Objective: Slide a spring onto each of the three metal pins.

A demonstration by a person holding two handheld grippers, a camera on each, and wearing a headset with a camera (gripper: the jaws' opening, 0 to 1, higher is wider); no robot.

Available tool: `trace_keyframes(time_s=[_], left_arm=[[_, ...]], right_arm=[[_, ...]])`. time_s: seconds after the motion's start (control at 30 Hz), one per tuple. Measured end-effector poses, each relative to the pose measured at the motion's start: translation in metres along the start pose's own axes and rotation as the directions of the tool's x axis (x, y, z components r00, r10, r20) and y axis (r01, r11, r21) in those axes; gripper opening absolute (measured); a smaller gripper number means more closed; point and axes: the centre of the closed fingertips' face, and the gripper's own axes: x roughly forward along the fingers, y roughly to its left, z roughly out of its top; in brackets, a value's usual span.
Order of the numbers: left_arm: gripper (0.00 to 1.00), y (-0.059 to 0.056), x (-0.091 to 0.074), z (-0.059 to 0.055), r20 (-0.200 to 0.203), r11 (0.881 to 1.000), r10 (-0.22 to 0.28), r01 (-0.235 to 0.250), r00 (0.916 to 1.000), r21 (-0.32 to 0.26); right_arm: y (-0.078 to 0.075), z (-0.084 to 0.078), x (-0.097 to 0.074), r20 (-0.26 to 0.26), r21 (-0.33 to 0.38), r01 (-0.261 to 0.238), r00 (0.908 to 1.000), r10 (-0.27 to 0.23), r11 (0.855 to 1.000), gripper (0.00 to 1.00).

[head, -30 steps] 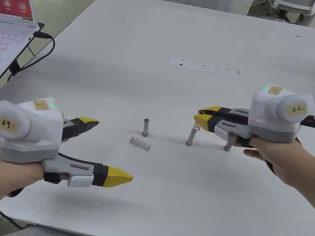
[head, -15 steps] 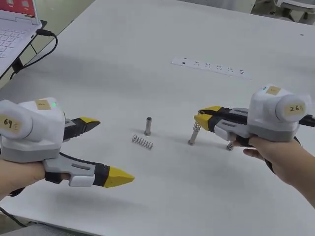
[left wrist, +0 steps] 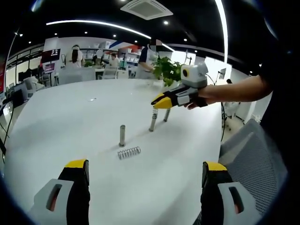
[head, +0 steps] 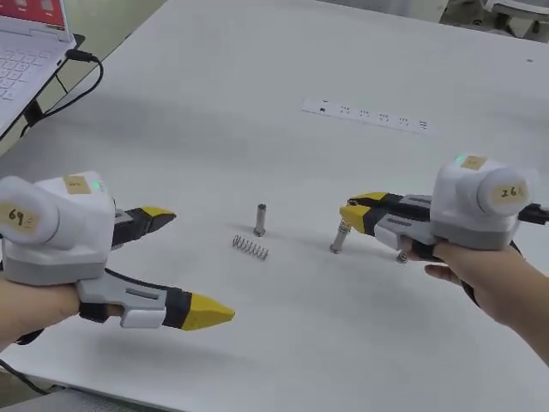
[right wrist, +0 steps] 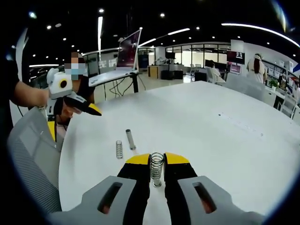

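Within the right tool's (right wrist: 157,160) tight grip, a spring (right wrist: 157,171) over a pin (head: 338,243); left tool (left wrist: 145,165) wide.

I get bright, even light from the ceiling strips (right wrist: 100,28) above my right tool (right wrist: 157,160); the white surface (head: 214,103) ahead of it carries a mild sheen, no harsh glare; soft grey shadows lie under the left tool (head: 197,264); the head view is sharp; both gripper views bend strongly toward their edges; the room far beyond the tools looks soft.
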Motion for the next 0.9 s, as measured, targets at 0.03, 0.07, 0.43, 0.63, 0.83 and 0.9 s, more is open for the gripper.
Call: trace_keyframes(time_s=[0.03,0.07,0.43,0.63,0.83,0.9], left_arm=[[0.98,0.0,0.0,0.0,-0.001,1.0,0.001,-0.001,1.0,0.0],[0.98,0.0,0.0,-0.001,-0.001,1.0,0.001,-0.001,1.0,-0.001],[0.98,0.0,0.0,-0.002,-0.006,1.0,0.002,-0.002,1.0,-0.001],[0.98,0.0,0.0,-0.001,-0.007,1.0,0.0,0.0,1.0,0.002],[0.98,-0.001,0.0,0.0,-0.006,1.0,0.0,0.0,1.0,0.002],[0.98,-0.001,0.0,-0.001,-0.01,1.0,0.001,-0.001,1.0,0.004]], right_arm=[[0.0,-0.001,0.0,0.002,0.001,-0.001,1.0,0.001,1.0,0.08],[0.0,-0.003,0.0,-0.005,0.003,0.0,1.0,0.0,1.0,0.08],[0.001,-0.022,0.007,-0.052,-0.012,-0.007,0.9986,0.007,1.0,0.08],[0.002,-0.034,0.012,-0.087,-0.02,-0.015,0.9961,0.014,1.0,0.08],[0.0,-0.043,0.015,-0.097,-0.009,-0.016,0.9952,0.015,1.0,0.08],[-0.001,-0.043,0.014,-0.1,-0.001,-0.015,0.9949,0.015,1.0,0.08]])
